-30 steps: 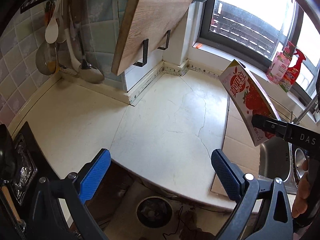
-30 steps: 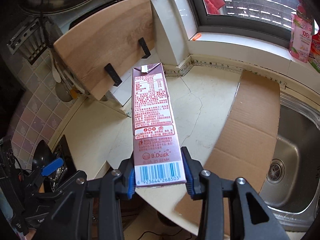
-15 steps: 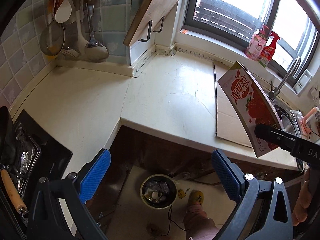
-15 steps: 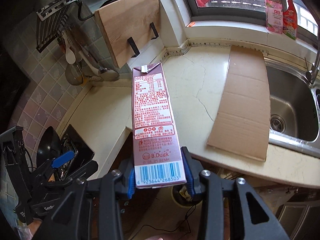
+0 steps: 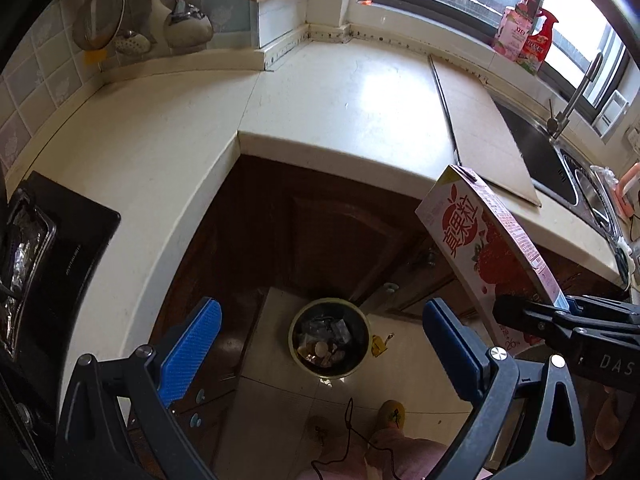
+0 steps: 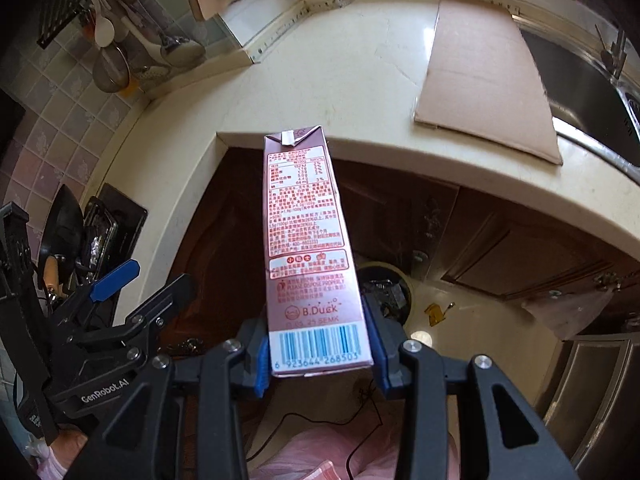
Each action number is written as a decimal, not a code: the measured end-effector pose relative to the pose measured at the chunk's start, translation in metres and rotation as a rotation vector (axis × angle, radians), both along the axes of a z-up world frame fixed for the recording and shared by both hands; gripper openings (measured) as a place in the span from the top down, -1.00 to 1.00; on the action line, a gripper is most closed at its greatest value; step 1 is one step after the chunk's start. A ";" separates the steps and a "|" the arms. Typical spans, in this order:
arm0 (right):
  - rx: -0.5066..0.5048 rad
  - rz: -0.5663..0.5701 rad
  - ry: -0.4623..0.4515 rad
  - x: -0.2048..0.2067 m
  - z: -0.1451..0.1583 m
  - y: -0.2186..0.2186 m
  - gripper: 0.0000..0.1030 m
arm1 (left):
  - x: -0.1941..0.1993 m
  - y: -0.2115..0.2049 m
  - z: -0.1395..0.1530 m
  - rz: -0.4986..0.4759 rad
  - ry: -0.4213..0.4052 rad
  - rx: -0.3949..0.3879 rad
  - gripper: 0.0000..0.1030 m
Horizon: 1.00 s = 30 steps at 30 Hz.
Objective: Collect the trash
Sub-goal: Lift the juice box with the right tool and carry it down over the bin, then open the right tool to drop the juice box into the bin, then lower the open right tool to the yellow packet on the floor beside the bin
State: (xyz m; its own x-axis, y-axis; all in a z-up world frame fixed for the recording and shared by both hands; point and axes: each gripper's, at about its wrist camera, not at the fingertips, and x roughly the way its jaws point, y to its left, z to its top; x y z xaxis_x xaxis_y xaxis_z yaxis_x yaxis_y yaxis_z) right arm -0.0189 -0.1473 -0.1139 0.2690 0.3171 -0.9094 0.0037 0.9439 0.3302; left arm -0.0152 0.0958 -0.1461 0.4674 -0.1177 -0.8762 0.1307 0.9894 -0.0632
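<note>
Right gripper (image 6: 320, 354) clamps the drink carton (image 6: 308, 240) by its base, centre frame, top end leading, apparently for dropping into the trash bin (image 5: 329, 337) on the floor, lower centre. Left gripper (image 5: 320, 354) is wide open, empty.

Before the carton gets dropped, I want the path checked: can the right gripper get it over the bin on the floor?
Probably yes. The right gripper holds the carton past the counter edge, with open air down to the bin.

A bin (image 5: 329, 337) stands on the floor (image 5: 276, 412) below the counter (image 5: 340, 112).
</note>
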 end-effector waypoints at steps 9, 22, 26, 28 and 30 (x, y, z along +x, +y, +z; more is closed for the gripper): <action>0.023 0.001 0.156 0.004 -0.110 0.002 0.24 | 0.002 0.009 -0.110 0.053 0.137 0.019 -0.94; -0.012 0.082 0.225 0.026 -0.296 0.009 0.23 | 0.015 0.025 -0.267 0.228 0.168 -0.016 -0.94; -0.026 0.130 0.199 0.035 -0.348 0.020 0.22 | 0.018 0.021 -0.312 0.252 0.154 0.006 -0.94; -0.034 0.151 0.186 0.036 -0.368 0.027 0.22 | 0.020 0.019 -0.333 0.262 0.152 0.009 -0.94; -0.035 0.174 0.165 0.037 -0.388 0.033 0.22 | 0.019 0.019 -0.348 0.277 0.145 0.006 -0.92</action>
State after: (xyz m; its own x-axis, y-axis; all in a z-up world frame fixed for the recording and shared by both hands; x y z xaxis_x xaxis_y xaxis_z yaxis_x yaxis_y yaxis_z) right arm 0.0179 -0.1142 -0.5022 0.0605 0.3132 -0.9478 -0.1088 0.9459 0.3056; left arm 0.0042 0.1146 -0.4945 0.3505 0.0026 -0.9366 -0.1541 0.9865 -0.0550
